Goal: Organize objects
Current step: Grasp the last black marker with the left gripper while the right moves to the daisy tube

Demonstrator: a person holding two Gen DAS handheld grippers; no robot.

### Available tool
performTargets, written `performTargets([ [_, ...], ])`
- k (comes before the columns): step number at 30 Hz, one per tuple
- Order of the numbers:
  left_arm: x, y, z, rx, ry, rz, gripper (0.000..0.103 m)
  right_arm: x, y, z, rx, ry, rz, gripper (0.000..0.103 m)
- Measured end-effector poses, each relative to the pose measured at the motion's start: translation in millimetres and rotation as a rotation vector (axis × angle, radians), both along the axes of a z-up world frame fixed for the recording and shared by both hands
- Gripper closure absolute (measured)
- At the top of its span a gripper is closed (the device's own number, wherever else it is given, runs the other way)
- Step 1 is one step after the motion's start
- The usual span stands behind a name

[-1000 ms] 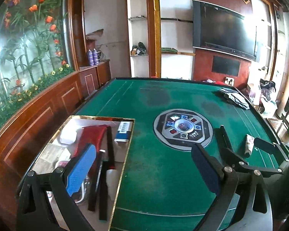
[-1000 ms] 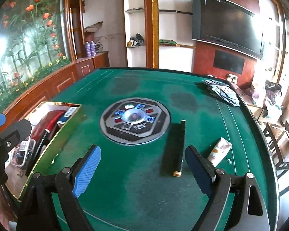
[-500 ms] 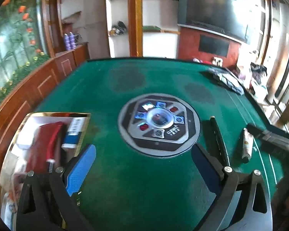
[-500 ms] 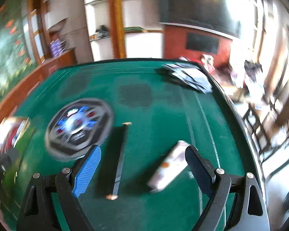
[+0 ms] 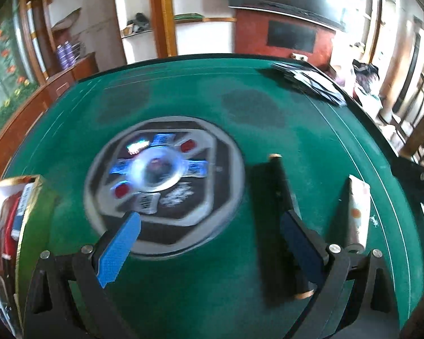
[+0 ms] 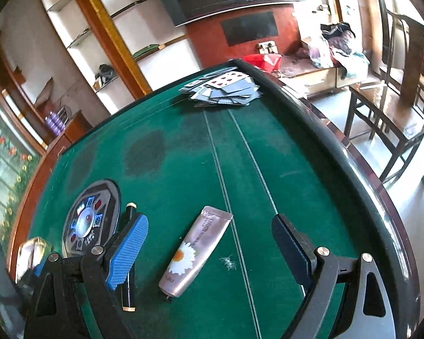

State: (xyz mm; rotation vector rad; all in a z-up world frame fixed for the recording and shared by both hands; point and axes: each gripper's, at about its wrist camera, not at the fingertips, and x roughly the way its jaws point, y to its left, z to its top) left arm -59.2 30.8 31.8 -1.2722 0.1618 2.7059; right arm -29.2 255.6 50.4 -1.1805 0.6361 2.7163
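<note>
A round control panel (image 5: 164, 180) is set at the middle of the table (image 6: 183, 152), and a long pen-like stick (image 6: 128, 257) is laid just to its right, with a tube (image 6: 196, 250) placed further right, apart from the stick and pointing roughly the same way. A tray (image 5: 5, 220) is found at the table's left edge, well apart from the stick and tube, with several items packed in it. A spread of playing cards (image 6: 226, 90) is seen at the far right corner, behind everything else, while shelves (image 5: 132, 28) are ranged beyond the table's far edge.
</note>
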Motion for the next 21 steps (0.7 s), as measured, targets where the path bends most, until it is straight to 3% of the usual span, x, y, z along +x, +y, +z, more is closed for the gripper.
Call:
performTargets([
  [3, -4, 22, -5, -0.051, 0.022, -0.029, 0.004, 1, 5, -1, -0.018, -0.002, -0.011, 0.011],
  [7, -8, 43, -8, -0.116, 0.033, -0.097, 0.030, 1, 7, -2, -0.030, -0.003, -0.018, 0.011],
  [9, -8, 49, -11, -0.174, 0.035, -0.099, 0.031, 0, 8, -2, -0.039, -0.001, -0.018, 0.011],
  [11, -11, 50, -19, -0.179, 0.003, -0.102, 0.030, 0, 8, -3, -0.045, -0.002, -0.018, 0.011],
  [14, -10, 49, -19, -0.185, 0.023, -0.101, 0.030, -1, 9, -4, -0.051, -0.007, -0.022, 0.011],
  [15, -8, 50, -18, -0.195, 0.029, -0.110, 0.036, -1, 8, -5, -0.051, -0.009, -0.023, 0.011],
  [16, -5, 53, -18, -0.184, 0.030, -0.147, 0.059, -1, 8, -5, -0.050, -0.010, -0.023, 0.011],
  [18, 3, 59, -19, -0.173, 0.015, -0.199, 0.088, -1, 8, -6, -0.050, -0.012, -0.023, 0.011],
  [19, 7, 59, -19, -0.177, 0.017, -0.204, 0.089, -1, 8, -7, -0.051, -0.015, -0.021, 0.011],
  [21, 11, 51, -16, -0.112, -0.008, -0.214, 0.089, -3, 8, -9, -0.048, -0.020, -0.020, 0.011],
])
